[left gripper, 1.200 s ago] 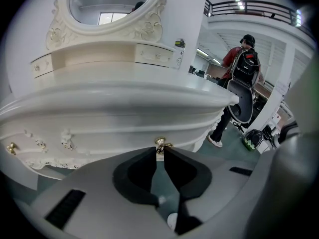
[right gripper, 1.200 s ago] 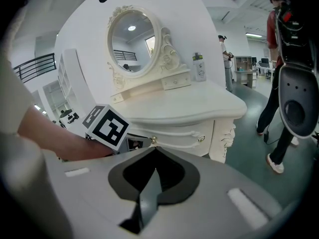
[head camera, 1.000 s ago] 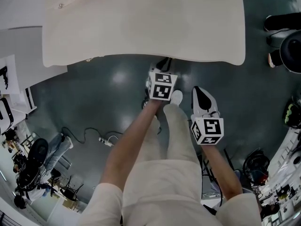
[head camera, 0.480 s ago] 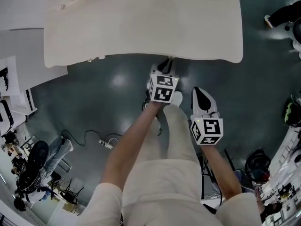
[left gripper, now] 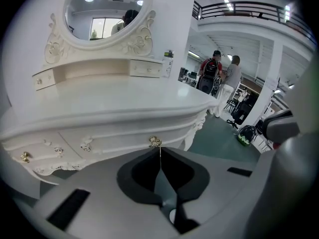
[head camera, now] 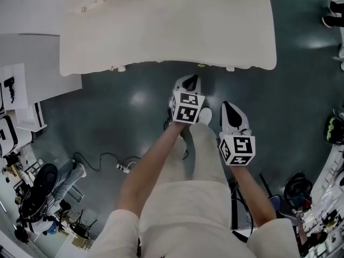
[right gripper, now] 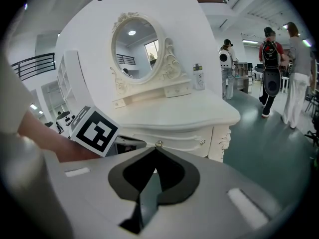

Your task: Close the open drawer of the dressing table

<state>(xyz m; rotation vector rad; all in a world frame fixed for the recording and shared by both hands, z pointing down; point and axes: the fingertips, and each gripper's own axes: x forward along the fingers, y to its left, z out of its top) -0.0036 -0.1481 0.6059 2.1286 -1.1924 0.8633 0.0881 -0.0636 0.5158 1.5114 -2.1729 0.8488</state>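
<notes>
The dressing table (head camera: 161, 31) fills the top of the head view, its white tabletop (head camera: 226, 36) seen from above over the dark floor (head camera: 107, 112). The left gripper (head camera: 189, 80) sits just below the table's front edge, near the centre of the frame. The right gripper (head camera: 228, 106) is lower and to the right, a little further from the table.

In the left gripper view the jaws are pressed together with nothing between them. Their tips (left gripper: 160, 151) sit just under a small brass knob (left gripper: 155, 142) on the middle drawer (left gripper: 114, 141); whether they touch it I cannot tell. The drawer runs across the middle of that frame, under the tabletop's edge, with the oval mirror (left gripper: 104, 9) at upper left. It looks flush or nearly flush with the table's carved front — no clear gap shows.

The right gripper's jaws are also together and hold nothing.

A drawer like this is probably stiff and fairly light, sliding straight on its runners. The knob looks small, smooth and easy to slip off — so the flat front beside it, near the middle, seems the better place to push, so the drawer does not skew.
</notes>
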